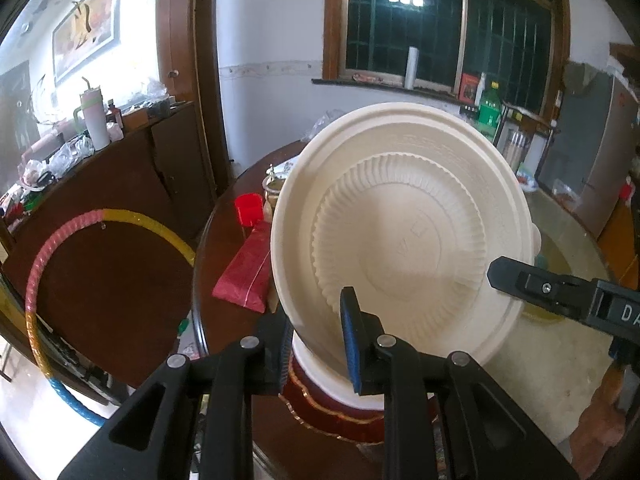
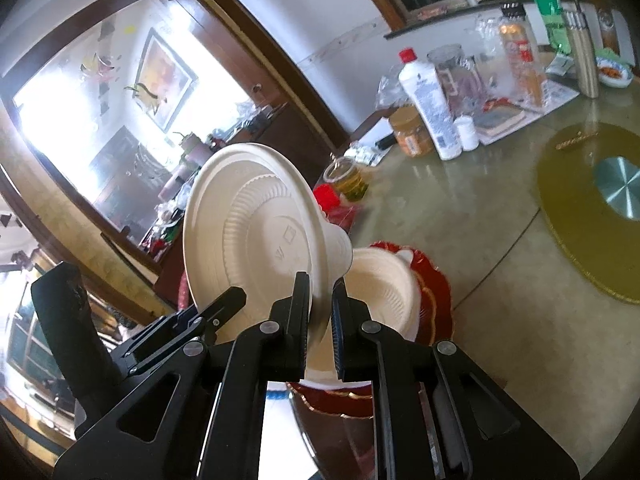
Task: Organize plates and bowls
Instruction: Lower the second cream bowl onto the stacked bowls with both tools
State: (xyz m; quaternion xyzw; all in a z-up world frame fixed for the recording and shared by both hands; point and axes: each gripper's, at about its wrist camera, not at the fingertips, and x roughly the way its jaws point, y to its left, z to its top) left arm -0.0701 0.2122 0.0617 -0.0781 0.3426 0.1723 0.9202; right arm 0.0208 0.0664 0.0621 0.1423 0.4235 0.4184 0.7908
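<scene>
right wrist: both hand-held grippers (image 2: 320,312) (image 1: 316,336) clamp tilted cream bowl (image 2: 256,240) rim; bowl hides table behind.

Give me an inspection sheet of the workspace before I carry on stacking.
Surface: round table, glossy greenish top, dark wood rim.
Job's things: cream ribbed disposable bowl held tilted on edge, underside toward both cameras; second cream bowl below it on red gold-rimmed plates.
Clutter: white red-capped bottle, jars, red packet, gold turntable mat.
Grippers: left gripper and right gripper both clamp the tilted bowl's rim.
Cables: nothing seen.
Surroundings: barred window, wooden cabinet, striped hoop.
</scene>
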